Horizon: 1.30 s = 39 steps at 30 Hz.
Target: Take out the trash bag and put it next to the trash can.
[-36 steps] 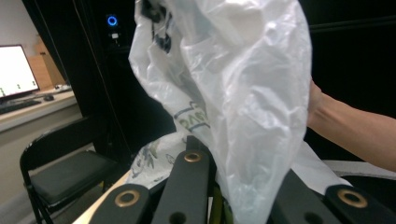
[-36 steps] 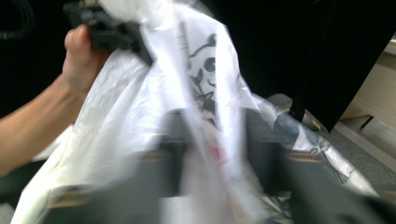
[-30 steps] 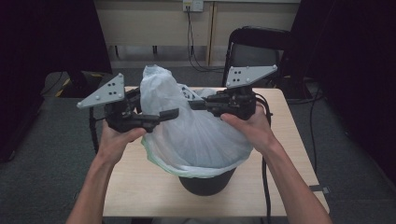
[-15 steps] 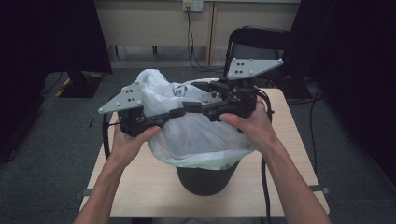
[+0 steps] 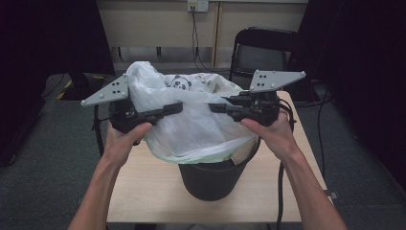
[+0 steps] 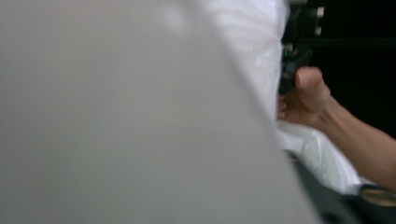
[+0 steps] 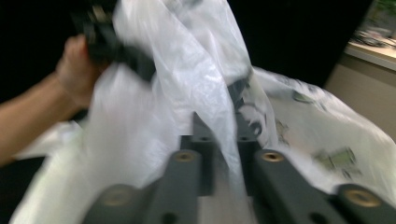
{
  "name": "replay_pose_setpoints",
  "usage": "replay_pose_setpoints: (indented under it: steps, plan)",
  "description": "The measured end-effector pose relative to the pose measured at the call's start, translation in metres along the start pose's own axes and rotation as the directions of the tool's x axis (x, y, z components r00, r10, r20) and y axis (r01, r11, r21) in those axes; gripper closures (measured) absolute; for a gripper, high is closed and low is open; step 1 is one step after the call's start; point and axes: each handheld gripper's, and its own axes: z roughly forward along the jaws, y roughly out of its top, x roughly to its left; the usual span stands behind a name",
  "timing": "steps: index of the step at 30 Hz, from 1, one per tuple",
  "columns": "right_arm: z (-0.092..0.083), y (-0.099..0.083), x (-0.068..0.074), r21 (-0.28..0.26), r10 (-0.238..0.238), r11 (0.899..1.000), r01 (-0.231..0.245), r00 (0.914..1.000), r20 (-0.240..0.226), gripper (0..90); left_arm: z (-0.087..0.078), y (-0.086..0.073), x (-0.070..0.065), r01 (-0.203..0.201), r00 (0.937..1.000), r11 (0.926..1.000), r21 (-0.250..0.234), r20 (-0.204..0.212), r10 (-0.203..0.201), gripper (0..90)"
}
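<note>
- High view: one round black bin point(image 5: 213, 175) stands on a pale wood-grain bench point(image 5: 148, 191). One thin, crinkled, translucent white plastic bag point(image 5: 191, 127) lines it, the mouth pulled up above the rim, with a pale green hem folded over the bin's edge. A panda print shows on the far inner wall of the bag.
- High view: two tools, one in each hand, each topped by a grey three-cornered plate with small holes. The left tool point(image 5: 173, 108) lies against the bag's left flank; its jaws have just been opening, and whether film sits between them I cannot tell. The right tool point(image 5: 216, 107) meets the bag's right upper edge.
- High view, surroundings: one dark chair point(image 5: 261, 52) behind the bench, a wall socket with a hanging cable, grey carpet. Black cables trail from both tools.
- Left gripper view: blurred grey-white film presses close to the lens and hides the tool's own jaws. At right, the other hand point(image 6: 303, 95) grips its black tool beside white bag folds.
- Right gripper view: two black matte jaws rise from below, having just been closing, now drawn together on a pinched fold of bag film point(image 7: 224, 116). The left hand point(image 7: 77, 70) shows farther off, blurred.
</note>
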Motion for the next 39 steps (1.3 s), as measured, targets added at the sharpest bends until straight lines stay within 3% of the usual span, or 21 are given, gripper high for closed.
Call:
replay_pose_setpoints:
  steps: [1,2,5,8,10,11,12,13,14,15,16,17,20,27,29,30,32,33,34,36,39]
  plan:
    - [0.000,0.003,0.000,-0.019,0.004,1.000,-0.004,0.9999,-0.014,88.8,0.005,0.001,-0.003,-0.017,0.9997,0.9995,0.026,-0.019,0.017,53.6]
    - [0.001,0.011,0.001,-0.060,0.007,0.998,-0.009,0.9990,-0.043,89.9,0.009,0.002,-0.005,-0.028,0.9991,0.9988,0.041,-0.029,0.029,35.5]
    - [0.003,0.021,0.005,-0.085,0.014,0.996,-0.020,0.9969,-0.077,90.0,0.023,0.005,-0.012,-0.047,0.9976,0.9963,0.073,-0.047,0.051,28.7]
    - [0.009,0.036,0.014,-0.110,0.007,0.994,-0.019,0.9942,-0.107,90.0,0.034,0.003,-0.016,-0.023,0.9994,0.9969,0.076,-0.023,0.024,27.2]
    - [0.012,0.043,0.019,-0.126,0.008,0.992,-0.024,0.9924,-0.123,90.0,0.039,-0.001,-0.019,-0.029,0.9994,0.9956,0.089,-0.014,0.030,35.1]
    - [0.015,0.044,0.023,-0.119,-0.004,0.993,-0.009,0.9943,-0.107,89.8,0.038,-0.001,-0.020,-0.038,0.9991,0.9945,0.097,-0.014,0.040,56.9]
    - [0.015,0.044,0.023,-0.119,-0.004,0.993,-0.009,0.9943,-0.107,89.8,0.038,-0.001,-0.020,-0.046,0.9989,0.9931,0.108,-0.007,0.047,56.9]
    - [0.016,0.043,0.023,-0.122,0.000,0.992,-0.012,0.9953,-0.097,84.7,0.036,-0.001,-0.021,-0.053,0.9986,0.9916,0.117,0.001,0.054,67.3]
    - [0.016,0.042,0.021,-0.127,0.007,0.992,-0.018,0.9962,-0.086,70.7,0.035,-0.001,-0.021,-0.061,0.9981,0.9908,0.121,0.005,0.061,75.3]
    - [0.014,0.039,0.018,-0.122,0.014,0.992,-0.018,0.9995,-0.029,42.1,0.034,-0.001,-0.022,-0.067,0.9978,0.9893,0.130,0.006,0.067,82.3]
    - [0.014,0.039,0.018,-0.122,0.014,0.992,-0.018,0.9995,-0.029,42.1,0.032,-0.001,-0.022,-0.073,0.9973,0.9883,0.134,0.005,0.073,82.3]
    - [0.012,0.038,0.016,-0.126,0.023,0.992,-0.024,0.9997,-0.007,31.7,0.030,-0.001,-0.022,-0.074,0.9973,0.9887,0.131,0.004,0.074,83.4]
    - [0.001,0.029,0.004,-0.150,0.044,0.988,-0.039,0.9986,0.029,20.7,0.023,-0.001,-0.020,-0.066,0.9978,0.9925,0.103,0.013,0.065,84.5]
    - [-0.003,0.014,-0.005,-0.115,0.047,0.993,-0.040,0.9967,0.065,20.8,0.006,0.005,-0.014,-0.022,0.9996,0.9995,-0.024,0.017,0.022,85.1]
    - [0.003,0.007,-0.011,-0.123,0.118,0.985,-0.123,0.9920,-0.045,19.7,0.004,0.007,-0.012,-0.015,0.9998,0.9988,-0.047,0.014,0.016,85.2]
    - [0.006,0.004,-0.012,-0.119,0.143,0.981,-0.153,0.9856,-0.091,18.2,0.005,0.008,-0.013,-0.018,0.9998,0.9990,-0.041,0.013,0.018,85.3]
    - [0.016,0.000,-0.013,-0.106,0.183,0.973,-0.206,0.9645,-0.190,14.8,0.008,0.008,-0.014,-0.028,0.9995,0.9992,-0.029,0.009,0.029,85.3]
    - [0.020,-0.001,-0.012,-0.101,0.189,0.972,-0.213,0.9601,-0.206,13.9,0.011,0.008,-0.015,-0.028,0.9995,0.9993,-0.027,0.017,0.028,85.3]
    - [0.027,-0.001,-0.009,-0.087,0.186,0.974,-0.209,0.9590,-0.213,12.3,0.012,0.008,-0.016,-0.030,0.9994,0.9992,-0.025,0.016,0.030,85.3]
    - [0.038,0.000,-0.002,-0.044,0.157,0.985,-0.169,0.9675,-0.198,9.9,0.016,0.009,-0.017,-0.036,0.9990,0.9992,-0.019,0.025,0.037,85.3]
    - [0.045,0.002,0.005,-0.009,0.103,0.994,-0.107,0.9774,-0.184,24.9,0.015,0.010,-0.017,-0.028,0.9988,0.9994,-0.019,0.039,0.029,85.2]
